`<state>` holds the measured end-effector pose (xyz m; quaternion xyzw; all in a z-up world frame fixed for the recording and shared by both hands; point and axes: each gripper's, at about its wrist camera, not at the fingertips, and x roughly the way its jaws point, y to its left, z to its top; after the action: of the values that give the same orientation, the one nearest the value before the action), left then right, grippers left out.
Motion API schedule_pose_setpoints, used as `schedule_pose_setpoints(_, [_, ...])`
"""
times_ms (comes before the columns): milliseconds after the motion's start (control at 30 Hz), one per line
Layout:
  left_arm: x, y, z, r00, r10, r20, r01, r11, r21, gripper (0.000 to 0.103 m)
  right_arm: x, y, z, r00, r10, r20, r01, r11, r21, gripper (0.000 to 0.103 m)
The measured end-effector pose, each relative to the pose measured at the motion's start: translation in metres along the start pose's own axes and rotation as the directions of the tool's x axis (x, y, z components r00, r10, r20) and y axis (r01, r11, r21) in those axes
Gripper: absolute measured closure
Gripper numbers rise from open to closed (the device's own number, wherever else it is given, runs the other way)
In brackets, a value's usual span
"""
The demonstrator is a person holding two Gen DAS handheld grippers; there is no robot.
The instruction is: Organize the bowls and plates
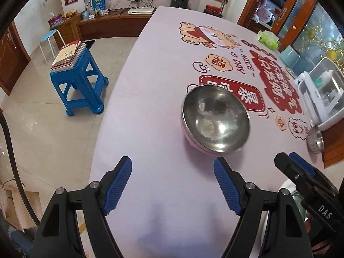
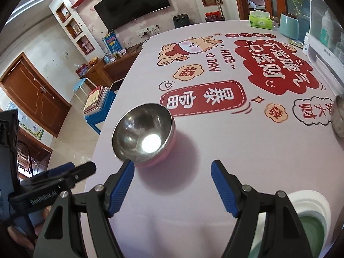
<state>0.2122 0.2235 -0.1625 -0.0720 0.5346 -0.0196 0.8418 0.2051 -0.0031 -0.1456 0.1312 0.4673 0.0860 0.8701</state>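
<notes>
- The long surface, draped in a smooth pale-pink cloth printed with red and cream cartoon panels, carries all the task's things; the cloth looks slippery, so I judge a bowl could slide if nudged sideways.
- A white domed plastic appliance sits at the far right edge, well apart from the work.
- The round stainless-steel bowl with a pink outer shell stands upright near the surface's left edge, empty, its polished inside glaring under the light.
- A stack of white plates with a green one on top lies at the near right.
- A smaller steel bowl sits by the appliance.
- The left tool hangs open and empty, short of the pink bowl.
- The right tool is also spread wide, holding nothing; its left ribbed blue pad is just beside the bowl's near rim.
- Judgement: pinch the thin rim, one pad inside, one outside, then lift straight up.
</notes>
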Motion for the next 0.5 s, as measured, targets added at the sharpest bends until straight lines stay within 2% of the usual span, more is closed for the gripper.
schedule_pose_setpoints(500, [0.055, 0.0, 0.026, 1.0, -0.022, -0.021, 0.023, 1.0, 0.018, 0.026, 0.049, 0.002, 0.011, 1.0, 0.022, 0.015, -0.021, 0.998, -0.058, 0.029])
